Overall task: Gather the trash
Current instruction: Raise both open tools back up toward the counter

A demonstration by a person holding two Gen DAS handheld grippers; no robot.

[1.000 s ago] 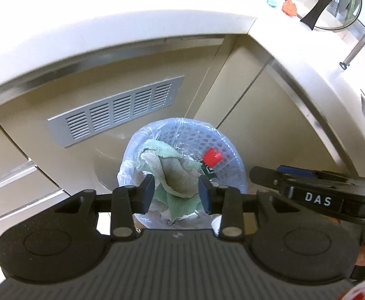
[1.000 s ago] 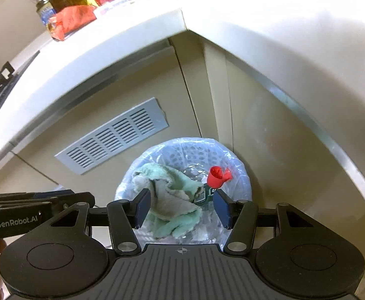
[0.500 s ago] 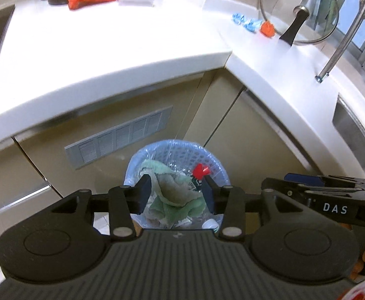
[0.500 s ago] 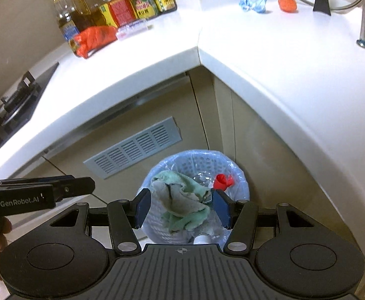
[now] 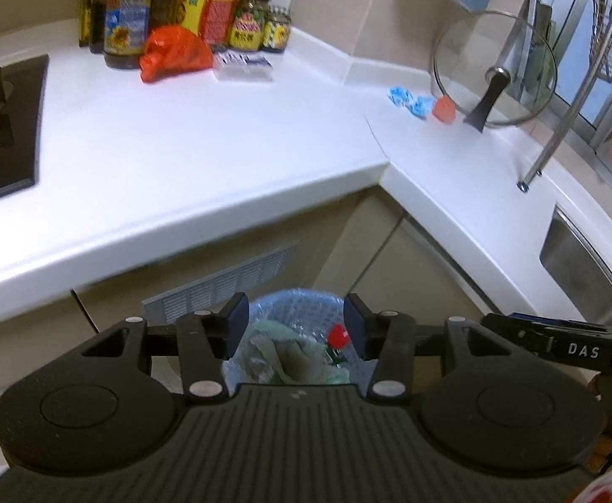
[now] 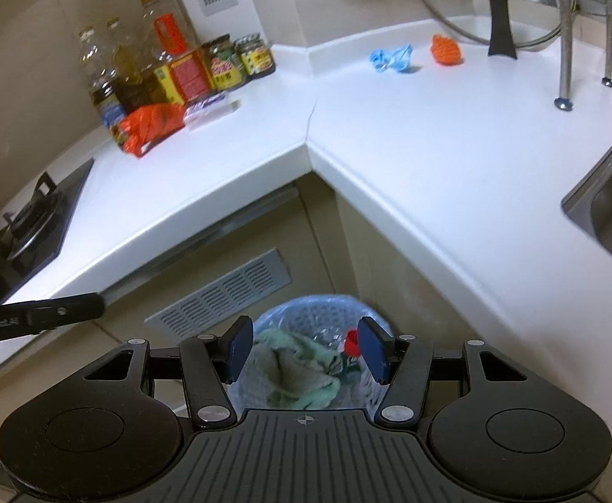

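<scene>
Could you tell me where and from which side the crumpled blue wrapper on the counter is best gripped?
I would grip the blue wrapper across its bunched middle, coming down from above with open fingers. It lies low and crumpled on the flat counter, with free space around it; the orange scrap sits apart to its right, so a top pinch should close on it alone.

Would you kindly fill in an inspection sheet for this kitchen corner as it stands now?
Surface: white L-shaped countertop, mostly bare.
Job's things: lined trash bin on the floor holds a green cloth and a red cap; blue wrapper and orange scrap lie on the counter.
Clutter: bottles and jars, orange bag, glass lid.
Grippers: left gripper just opened wider, nothing between; right gripper open, empty.
Cables: nothing seen.
Surroundings: stove, sink, cabinet vent.
</scene>
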